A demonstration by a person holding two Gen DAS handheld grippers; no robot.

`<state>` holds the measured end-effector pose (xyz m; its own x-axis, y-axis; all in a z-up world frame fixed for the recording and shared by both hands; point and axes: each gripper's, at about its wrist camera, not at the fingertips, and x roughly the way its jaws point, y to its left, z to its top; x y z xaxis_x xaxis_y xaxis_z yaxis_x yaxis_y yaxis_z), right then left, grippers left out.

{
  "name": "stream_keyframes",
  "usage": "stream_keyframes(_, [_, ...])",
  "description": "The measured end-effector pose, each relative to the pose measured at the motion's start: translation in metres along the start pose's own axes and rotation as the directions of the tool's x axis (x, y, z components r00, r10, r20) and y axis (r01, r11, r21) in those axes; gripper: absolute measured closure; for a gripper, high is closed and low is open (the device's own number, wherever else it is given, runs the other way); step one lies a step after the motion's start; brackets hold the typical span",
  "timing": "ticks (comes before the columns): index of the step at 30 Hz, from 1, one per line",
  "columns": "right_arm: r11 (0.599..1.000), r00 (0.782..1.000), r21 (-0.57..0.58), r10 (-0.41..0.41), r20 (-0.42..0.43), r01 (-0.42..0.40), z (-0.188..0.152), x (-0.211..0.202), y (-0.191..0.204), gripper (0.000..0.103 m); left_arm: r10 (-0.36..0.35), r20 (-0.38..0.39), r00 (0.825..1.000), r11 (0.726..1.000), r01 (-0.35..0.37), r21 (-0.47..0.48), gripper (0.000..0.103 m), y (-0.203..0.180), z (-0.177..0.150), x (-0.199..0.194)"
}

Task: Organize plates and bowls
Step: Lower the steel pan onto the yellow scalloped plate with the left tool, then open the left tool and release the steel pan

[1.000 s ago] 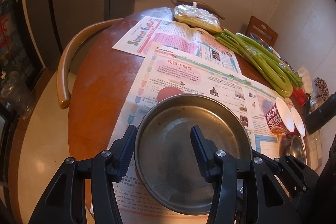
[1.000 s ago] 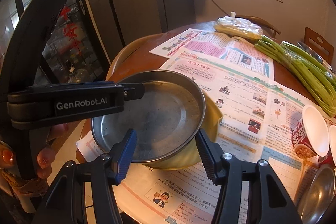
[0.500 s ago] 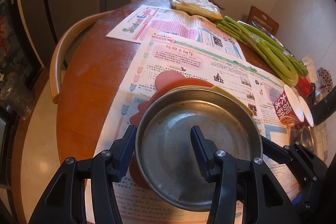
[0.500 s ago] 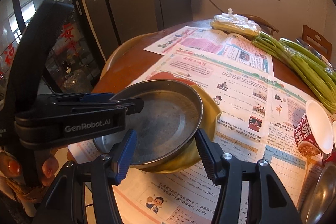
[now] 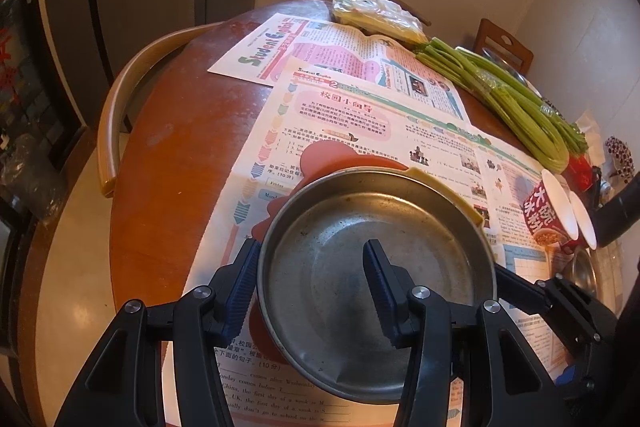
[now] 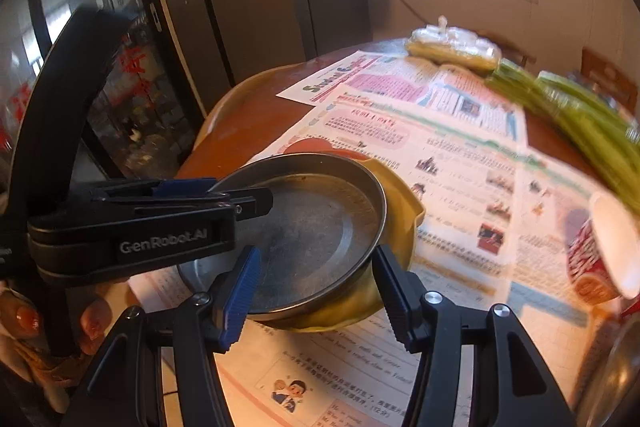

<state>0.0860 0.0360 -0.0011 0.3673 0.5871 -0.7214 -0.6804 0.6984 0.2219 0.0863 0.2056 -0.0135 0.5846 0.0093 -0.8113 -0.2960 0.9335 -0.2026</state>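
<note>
Left hand-held gripper (image 5: 310, 291): jaws partly open, straddling the near-left rim of the steel plate (image 5: 376, 267), one finger outside the wall, one over the inside; whether the pads press the rim, cannot tell. Right hand-held gripper (image 6: 316, 291): jaws partly open around the steel plate and the yellow bowl (image 6: 400, 227) beneath it. Steel plate scuffed, dull grey, sits in the yellow bowl on newspaper (image 5: 400, 131) on the round bench (image 5: 176, 131).
</note>
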Motion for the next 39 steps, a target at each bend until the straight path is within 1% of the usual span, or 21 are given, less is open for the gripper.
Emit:
stream_keyframes(2, [0.999, 1.0, 0.022, 0.029, -0.004, -0.029, 0.001, 0.0, -0.004, 0.044, -0.005, -0.003, 1.0, 1.0, 0.005, -0.006, 0.05, 0.001, 0.0, 0.0])
stream_keyframes(6, [1.0, 1.0, 0.005, 0.02, 0.007, -0.02, -0.002, -0.002, -0.001, 0.044, 0.001, -0.006, 1.0, 1.0, -0.001, 0.022, 0.05, -0.001, -0.002, 0.0])
stream_keyframes(10, [0.998, 0.999, 0.04, 0.046, 0.021, -0.047, -0.003, -0.004, -0.006, 0.044, -0.011, -0.01, 1.0, 1.0, 0.011, 0.022, 0.05, 0.001, -0.003, 0.001])
stream_keyframes(16, [1.0, 0.999, 0.003, -0.028, 0.043, 0.028, -0.003, -0.004, -0.001, 0.045, -0.022, -0.01, 1.0, 0.999, 0.022, 0.031, 0.05, -0.002, -0.002, 0.003])
stream_keyframes(18, [0.999, 0.998, 0.004, -0.04, 0.044, 0.04, -0.003, -0.003, -0.002, 0.045, -0.021, 0.0, 1.0, 0.999, 0.021, 0.029, 0.049, -0.002, -0.004, 0.0])
stream_keyframes(20, [0.999, 0.998, 0.003, -0.042, 0.054, 0.042, -0.003, -0.003, -0.003, 0.045, -0.009, 0.01, 1.0, 0.999, 0.009, 0.033, 0.048, -0.001, -0.005, -0.003])
stream_keyframes(25, [0.999, 0.993, -0.002, -0.052, 0.102, 0.053, -0.003, -0.009, -0.006, 0.046, -0.026, 0.022, 0.999, 0.998, 0.025, 0.063, 0.048, -0.003, -0.009, -0.011])
stream_keyframes(29, [0.998, 0.99, 0.002, -0.064, 0.123, 0.064, -0.004, -0.015, -0.01, 0.046, -0.011, 0.006, 1.0, 0.998, 0.011, 0.057, 0.047, -0.004, -0.01, -0.005])
stream_keyframes(32, [0.997, 0.989, 0.001, -0.071, 0.13, 0.072, -0.006, -0.022, -0.013, 0.046, -0.006, -0.002, 1.0, 0.999, 0.007, 0.047, 0.042, -0.005, -0.013, 0.002])
stream_keyframes(35, [0.997, 0.988, 0.008, -0.072, 0.14, 0.071, -0.008, -0.03, -0.017, 0.046, 0.034, -0.017, 0.999, 0.998, -0.033, 0.047, 0.039, -0.007, -0.015, 0.011])
stream_keyframes(37, [0.997, 0.988, 0.011, -0.075, 0.138, 0.074, -0.011, -0.033, -0.02, 0.046, 0.048, -0.014, 0.999, 0.997, -0.047, 0.054, 0.037, -0.011, -0.015, 0.015])
stream_keyframes(39, [0.997, 0.988, 0.019, -0.076, 0.136, 0.074, -0.015, -0.035, -0.023, 0.046, 0.032, -0.012, 0.999, 0.998, -0.031, 0.056, 0.037, -0.015, -0.014, 0.016])
